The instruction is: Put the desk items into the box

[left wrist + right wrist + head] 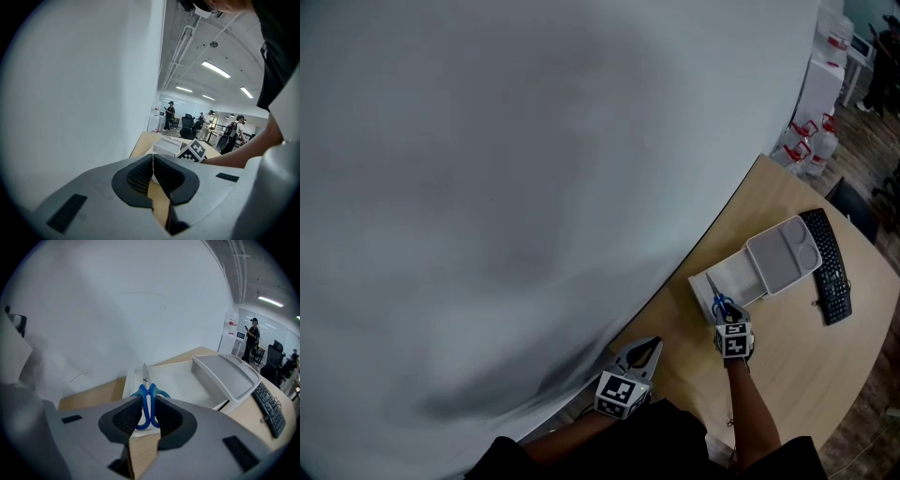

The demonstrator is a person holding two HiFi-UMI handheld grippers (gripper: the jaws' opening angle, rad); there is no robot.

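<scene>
The right gripper (147,414) pinches the scissors (146,397) by the handles at the box (187,383); that thin hold could let them pivot and catch its rim; the left gripper (153,180) is closed, empty

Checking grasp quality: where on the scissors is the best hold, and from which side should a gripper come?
Grip the scissors by the blue handle loops, coming from the handle end, as the right gripper does now. The two loops lie side by side, giving flat outer sides to squeeze, and the closed blades point away, toward the box.
</scene>
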